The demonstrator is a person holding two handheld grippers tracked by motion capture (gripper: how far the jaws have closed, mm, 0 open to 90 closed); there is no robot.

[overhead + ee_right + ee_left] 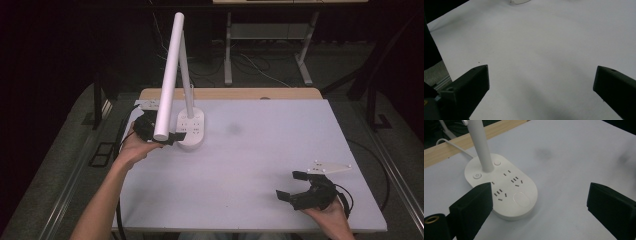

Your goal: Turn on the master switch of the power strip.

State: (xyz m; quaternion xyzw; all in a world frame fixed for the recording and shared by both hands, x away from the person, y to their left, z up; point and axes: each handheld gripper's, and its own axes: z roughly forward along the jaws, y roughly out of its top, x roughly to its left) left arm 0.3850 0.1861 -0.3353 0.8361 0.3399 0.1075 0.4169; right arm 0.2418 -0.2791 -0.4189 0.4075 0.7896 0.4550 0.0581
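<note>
high view: lamp (192, 127) (white) stands upright

Bright tabletop; dark surroundings; soft shadows

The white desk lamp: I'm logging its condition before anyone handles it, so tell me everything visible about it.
The white desk lamp looks like smooth matte plastic. Its oval base lies flat on the table's far left part and carries socket slots, a round power button, a second small button and an oval pad. A slim stem rises from the base; a long tube head slants down toward the left gripper, which is open beside the base. A white cord leaves the back.
</note>
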